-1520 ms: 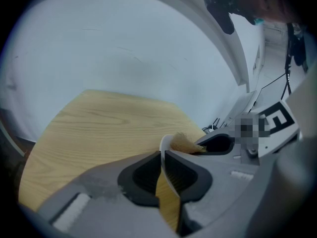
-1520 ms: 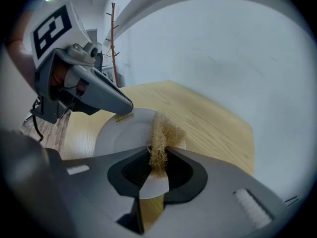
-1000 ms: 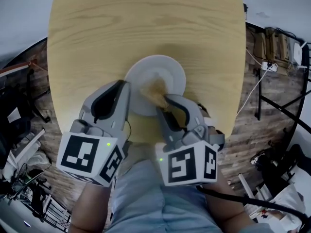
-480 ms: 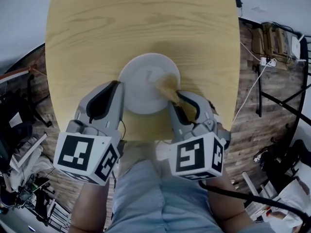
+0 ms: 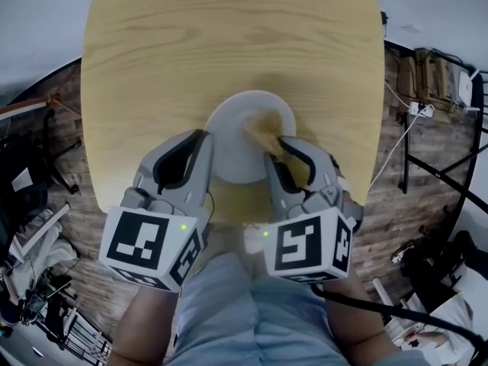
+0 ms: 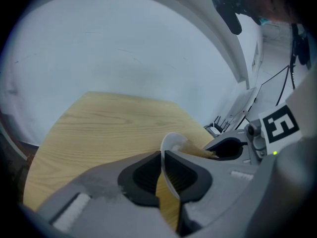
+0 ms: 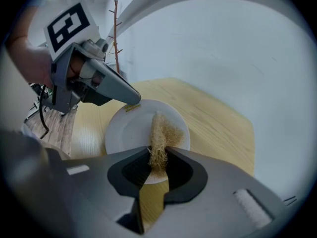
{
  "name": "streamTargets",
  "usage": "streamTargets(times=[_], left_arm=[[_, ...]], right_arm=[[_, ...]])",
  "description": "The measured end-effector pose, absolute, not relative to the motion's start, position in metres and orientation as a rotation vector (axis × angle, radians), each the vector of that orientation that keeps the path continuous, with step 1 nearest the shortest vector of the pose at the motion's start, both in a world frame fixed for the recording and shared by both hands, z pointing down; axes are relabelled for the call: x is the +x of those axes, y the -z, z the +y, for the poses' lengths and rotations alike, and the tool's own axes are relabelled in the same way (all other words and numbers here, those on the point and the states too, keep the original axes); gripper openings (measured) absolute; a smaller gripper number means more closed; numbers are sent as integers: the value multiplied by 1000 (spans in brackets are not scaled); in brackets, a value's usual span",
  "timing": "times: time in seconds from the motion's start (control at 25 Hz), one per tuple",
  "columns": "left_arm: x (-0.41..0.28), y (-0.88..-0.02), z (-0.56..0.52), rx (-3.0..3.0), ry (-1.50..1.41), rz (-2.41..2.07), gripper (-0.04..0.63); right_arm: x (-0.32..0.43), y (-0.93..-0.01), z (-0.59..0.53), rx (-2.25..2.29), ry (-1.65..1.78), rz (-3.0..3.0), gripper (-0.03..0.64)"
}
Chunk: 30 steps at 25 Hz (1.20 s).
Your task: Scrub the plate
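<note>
A white plate (image 5: 242,155) lies near the front edge of the wooden table (image 5: 229,44). My left gripper (image 5: 206,139) is shut on the plate's left rim; in the left gripper view the rim (image 6: 168,142) runs edge-on between the jaws of the left gripper (image 6: 163,155). My right gripper (image 5: 277,146) is shut on a tan fibrous scrubber (image 5: 264,131), whose free end rests on the right half of the plate. In the right gripper view the scrubber (image 7: 160,133) sticks out from the right gripper (image 7: 158,153) onto the plate (image 7: 129,132), with the left gripper (image 7: 130,103) at the far rim.
The table's front edge (image 5: 229,213) runs just behind both grippers, over the person's lap. Wooden floor lies around the table, with cables and a power strip (image 5: 419,107) at the right and dark stands and clutter (image 5: 30,204) at the left.
The right gripper has dragged the scrubber from the plate's middle toward its right side. The left gripper has kept its hold on the rim.
</note>
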<state>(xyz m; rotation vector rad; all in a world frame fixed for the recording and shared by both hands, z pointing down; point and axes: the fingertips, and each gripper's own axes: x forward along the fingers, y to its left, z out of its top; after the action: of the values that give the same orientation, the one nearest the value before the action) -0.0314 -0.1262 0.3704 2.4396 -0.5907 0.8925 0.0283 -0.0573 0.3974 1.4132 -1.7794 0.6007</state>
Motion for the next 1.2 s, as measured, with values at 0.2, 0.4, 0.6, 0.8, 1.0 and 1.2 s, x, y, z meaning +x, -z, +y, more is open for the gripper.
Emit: streamTargets(times=[0.2,0.4,0.6,0.8,1.0,1.2], left_arm=[[-34,-376,-129,2427,-890,-594,44],[-40,-383,-134,2419,-897,-603,44],[-43,-389,-137,2410,-898,-598,44],[-46,-390,-134,2422,-900,-584,48],[-51,-385,-136,2465,-920,-615,48],[-64,-370,-145,2491,-886,-656,48]], right_arm=[[3,-396,-60,1336,-582,-1842,72],[-10,-404,-48,1269,-617,-1860,72],[3,-410,-37,1290,-650,-1803,72],[26,-412,-27,1351,-656,-1726,72],[34,-413,-29,1367,-631,-1697,72],[33,-409,-31,1374,-614,-1678,72]])
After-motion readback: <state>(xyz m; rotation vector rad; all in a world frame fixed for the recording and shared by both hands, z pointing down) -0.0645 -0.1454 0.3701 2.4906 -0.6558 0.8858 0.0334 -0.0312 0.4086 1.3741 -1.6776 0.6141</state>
